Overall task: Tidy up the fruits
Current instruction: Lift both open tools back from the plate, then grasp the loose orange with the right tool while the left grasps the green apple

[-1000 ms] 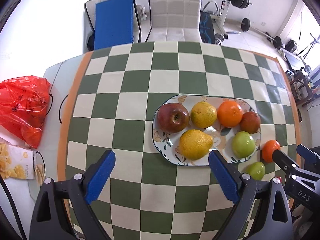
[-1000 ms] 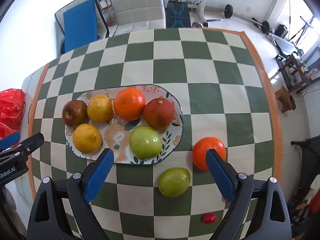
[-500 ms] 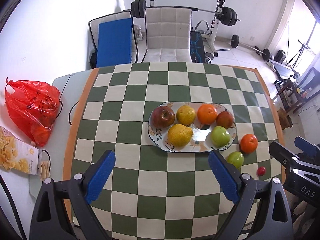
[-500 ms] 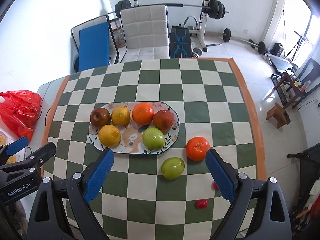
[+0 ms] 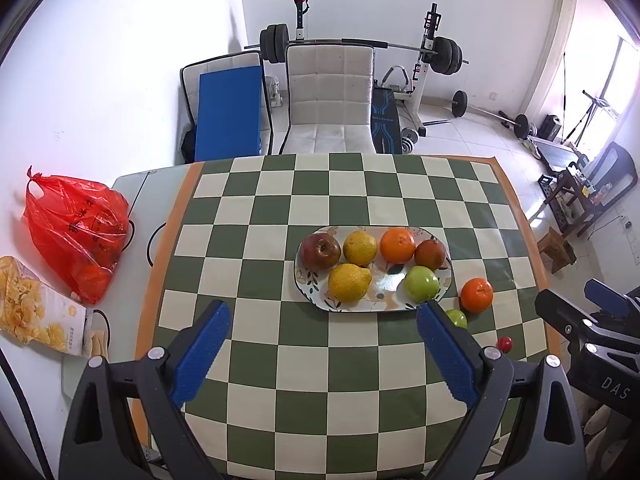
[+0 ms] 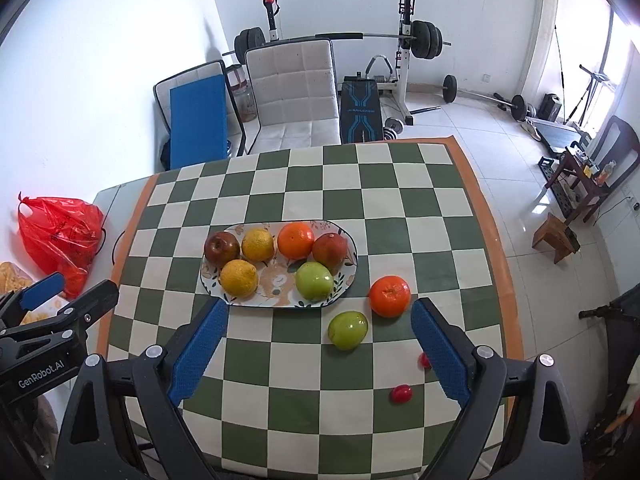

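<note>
An oval patterned plate (image 6: 352, 258) (image 5: 308, 284) on the checkered table holds several fruits: a red apple (image 6: 221, 248), two yellow citrus (image 6: 239, 278), an orange (image 6: 295, 240), a dark red fruit (image 6: 330, 249) and a green apple (image 6: 315, 281). On the cloth right of the plate lie an orange (image 6: 389, 295) (image 5: 476, 294), a green apple (image 6: 347, 330) (image 5: 457, 317) and two small red tomatoes (image 6: 401, 393) (image 5: 504, 344). My left gripper (image 5: 322, 320) and right gripper (image 6: 318, 318) are both open and empty, held above the table's near side.
A red plastic bag (image 5: 76, 232) and a snack packet (image 5: 36, 312) lie on the white strip left of the cloth. A padded chair (image 5: 330, 96) stands behind the table. Gym equipment fills the room behind. A small wooden stool (image 6: 556, 236) stands on the floor at the right.
Both grippers have pulled back and risen away from the plate; the fruits look smaller and more of the room shows. No fruit has moved. Both stay open.
</note>
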